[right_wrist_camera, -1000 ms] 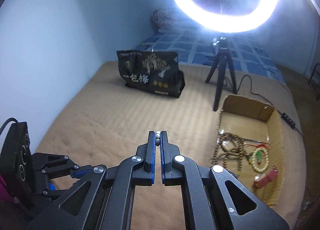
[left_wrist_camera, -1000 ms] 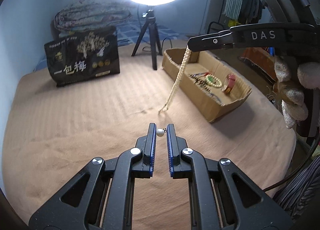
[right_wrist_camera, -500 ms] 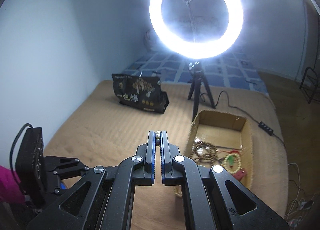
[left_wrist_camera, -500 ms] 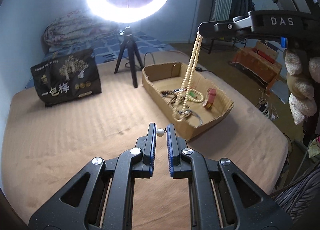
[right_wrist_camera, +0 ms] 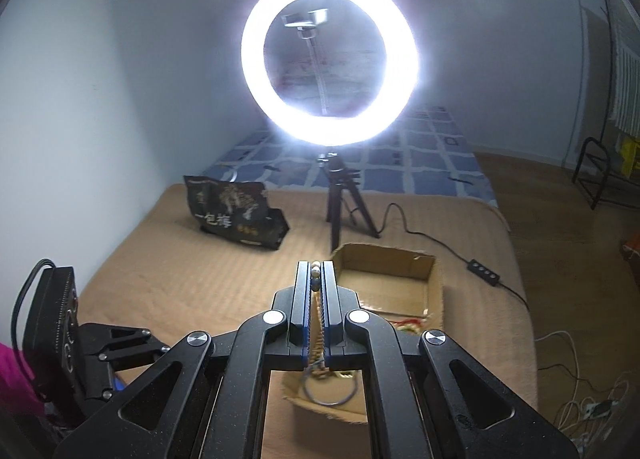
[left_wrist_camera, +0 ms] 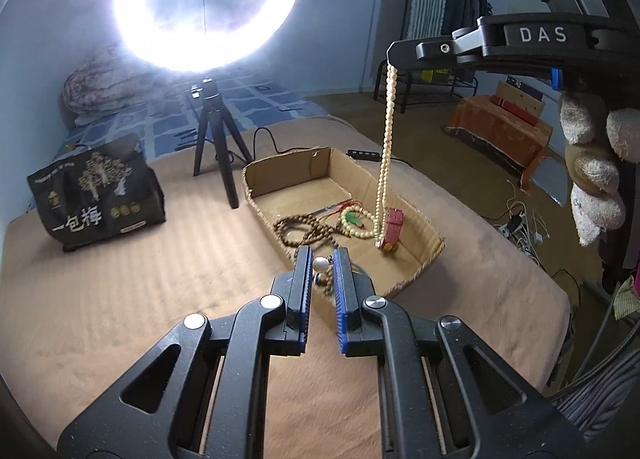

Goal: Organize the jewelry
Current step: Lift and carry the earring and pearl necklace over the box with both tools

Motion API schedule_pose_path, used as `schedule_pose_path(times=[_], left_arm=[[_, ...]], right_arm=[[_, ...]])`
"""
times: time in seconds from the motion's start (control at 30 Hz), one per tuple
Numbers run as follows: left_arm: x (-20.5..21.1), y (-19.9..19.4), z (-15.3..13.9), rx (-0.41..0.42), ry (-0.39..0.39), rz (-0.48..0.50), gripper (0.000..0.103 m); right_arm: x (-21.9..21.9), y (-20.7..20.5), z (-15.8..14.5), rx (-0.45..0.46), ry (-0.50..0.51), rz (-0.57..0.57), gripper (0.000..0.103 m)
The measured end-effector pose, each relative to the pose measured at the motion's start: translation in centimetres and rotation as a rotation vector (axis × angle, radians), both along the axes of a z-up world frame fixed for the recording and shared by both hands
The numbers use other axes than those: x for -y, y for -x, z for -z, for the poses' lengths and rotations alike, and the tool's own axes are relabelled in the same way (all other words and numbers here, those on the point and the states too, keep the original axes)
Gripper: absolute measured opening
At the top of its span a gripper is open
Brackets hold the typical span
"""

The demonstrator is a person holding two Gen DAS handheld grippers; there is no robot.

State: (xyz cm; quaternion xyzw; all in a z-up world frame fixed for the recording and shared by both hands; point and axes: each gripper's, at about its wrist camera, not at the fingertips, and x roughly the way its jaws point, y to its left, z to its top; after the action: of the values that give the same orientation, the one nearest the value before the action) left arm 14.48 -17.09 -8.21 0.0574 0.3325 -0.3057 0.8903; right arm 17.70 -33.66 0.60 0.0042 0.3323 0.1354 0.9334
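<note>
Most of the sorting looks done: the cardboard box (left_wrist_camera: 416, 233) at the bed's (left_wrist_camera: 160, 283) right edge already holds a heap of brown wooden beads (left_wrist_camera: 304, 229), a pale bead bracelet with a green charm (left_wrist_camera: 354, 221), a red tassel cord and a small red-strapped piece (left_wrist_camera: 392, 229). Two things remain in hand. The right tool (right_wrist_camera: 316, 273) is clamped on the top of a pearl necklace (left_wrist_camera: 386, 147), a few beads pinched between its blue-lined fingers, and the doubled strand hangs straight down with its bottom loop reaching into the box, just beside the red-strapped piece — whether it touches the floor of the box I cannot tell. The left tool (left_wrist_camera: 322, 263) has its fingers held narrowly apart with a single white pearl earring (left_wrist_camera: 320, 264) between them, gripped across the pearl, over the box's near wall. My reading is that the necklace is about to be lowered and let go, and the earring dropped in after it; nothing else loose shows on the bed. The pearls are small, smooth and cream-coloured, the strand limp and likely to pool where it lands; the wooden beads are matte and round. The box is shallow, raw corrugated card with frayed edges. The bed cover is a soft tan cloth with faint ribbing. Toward the far edge stand a glossy black snack bag (left_wrist_camera: 96, 195) and a lit ring light (left_wrist_camera: 208, 3) on a small black tripod.
</note>
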Motion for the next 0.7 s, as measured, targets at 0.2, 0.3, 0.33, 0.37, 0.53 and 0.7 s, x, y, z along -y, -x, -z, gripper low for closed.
schedule_pose_path(times=[0.2,0.3,0.33,0.37,0.53,0.7], left_arm=[[2.2,-2.5,0.3,-0.005,-0.005,-0.012,0.009],[3.1,-3.9,0.6,-0.005,-0.007,-0.017,0.009],[3.3,-4.2,0.7,-0.004,-0.007,-0.020,0.009],[3.6,-4.7,0.9,-0.006,-0.008,-0.023,0.009],[5.0,-6.5,2.0,-0.022,-0.022,-0.038,0.009],[6.1,-8.0,3.2,-0.049,-0.037,-0.048,0.009]], right_arm=[[1.9,-1.6,0.9,-0.008,0.008,0.040,0.003],[2.8,-2.7,1.7,-0.015,0.014,0.058,0.003],[3.1,-3.2,2.0,-0.020,0.017,0.064,0.003],[3.3,-3.6,2.3,-0.024,0.020,0.070,0.003],[4.5,-6.0,4.3,-0.054,0.026,0.096,0.003],[5.2,-7.9,6.7,-0.093,0.037,0.112,0.003]])
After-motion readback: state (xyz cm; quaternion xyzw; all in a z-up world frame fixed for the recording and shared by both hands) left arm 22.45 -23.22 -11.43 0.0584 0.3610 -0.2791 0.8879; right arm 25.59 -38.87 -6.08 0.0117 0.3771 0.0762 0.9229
